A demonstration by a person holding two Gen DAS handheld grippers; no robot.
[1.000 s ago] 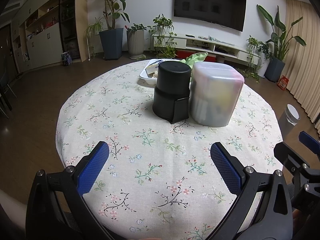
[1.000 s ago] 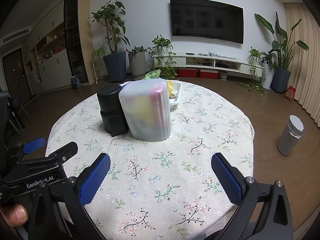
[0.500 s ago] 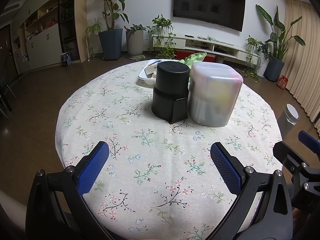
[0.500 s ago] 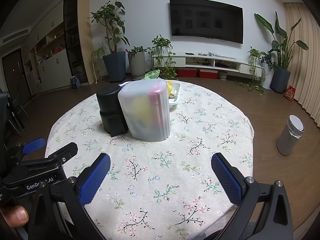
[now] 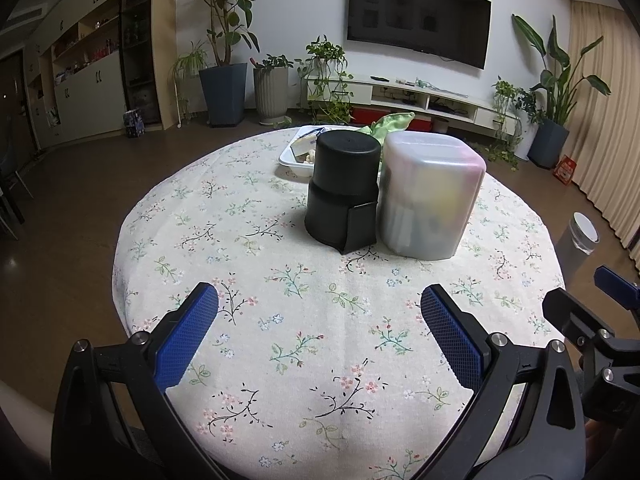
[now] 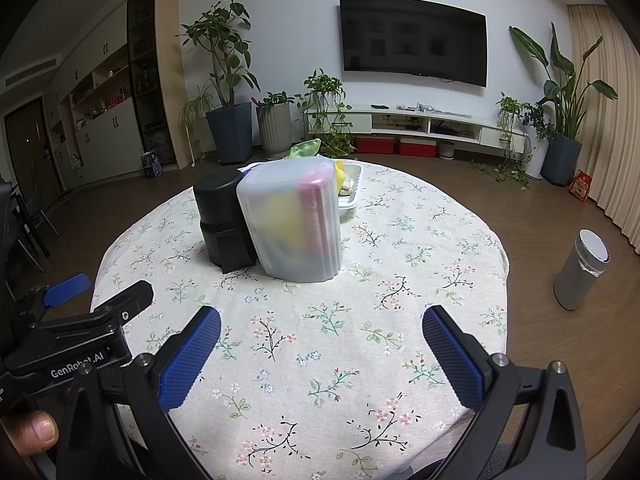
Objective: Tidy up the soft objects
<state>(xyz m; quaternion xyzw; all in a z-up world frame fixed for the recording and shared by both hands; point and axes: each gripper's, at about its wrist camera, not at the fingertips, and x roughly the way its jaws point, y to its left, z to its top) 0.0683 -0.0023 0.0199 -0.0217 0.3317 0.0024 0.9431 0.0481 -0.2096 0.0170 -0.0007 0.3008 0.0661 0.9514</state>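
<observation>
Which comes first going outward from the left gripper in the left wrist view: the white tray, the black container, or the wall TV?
From the left gripper:
1. Black container, mid-table, slightly ahead-left of a frosted bin.
2. White tray, just behind the container, at the table's far side.
3. Wall TV, on the far wall.

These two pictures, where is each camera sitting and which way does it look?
Left view: on the left gripper, facing the black tub across the table; open jaws show.
Right view: on the right gripper, facing the frosted box; open jaws and a thumb show.
Both share the tub, box and TV.
</observation>
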